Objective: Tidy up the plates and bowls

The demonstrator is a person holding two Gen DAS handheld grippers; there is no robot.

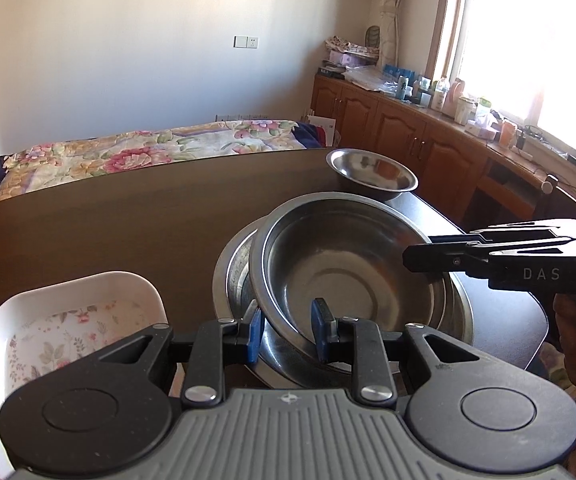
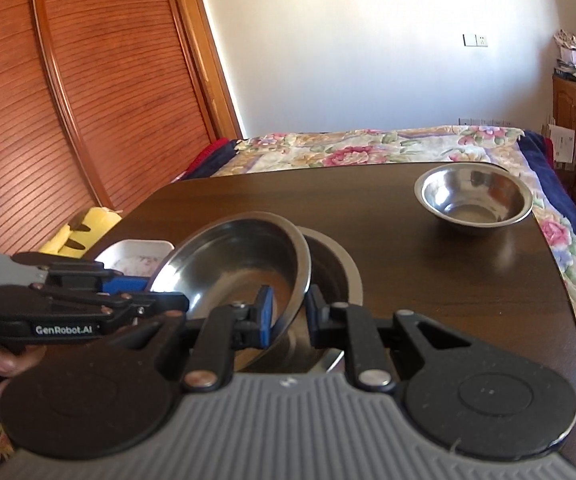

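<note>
The round steel dish [image 1: 351, 276] is tilted, gripped on opposite rims: the left gripper [image 1: 288, 330] has its fingers clenched on the near rim, the right gripper [image 2: 288, 316] on the other side. Under it a wider steel basin [image 1: 232, 276] is mostly hidden. Left of the left fingers, a white floral rectangular dish [image 1: 68, 320] is cut off by the gripper body. Beyond the fingers, a small steel bowl [image 2: 473, 200] sits near the dark wooden table's [image 2: 447, 280] far edge, with bare table between. A floral-covered bed [image 2: 367, 148] lies behind.
</note>
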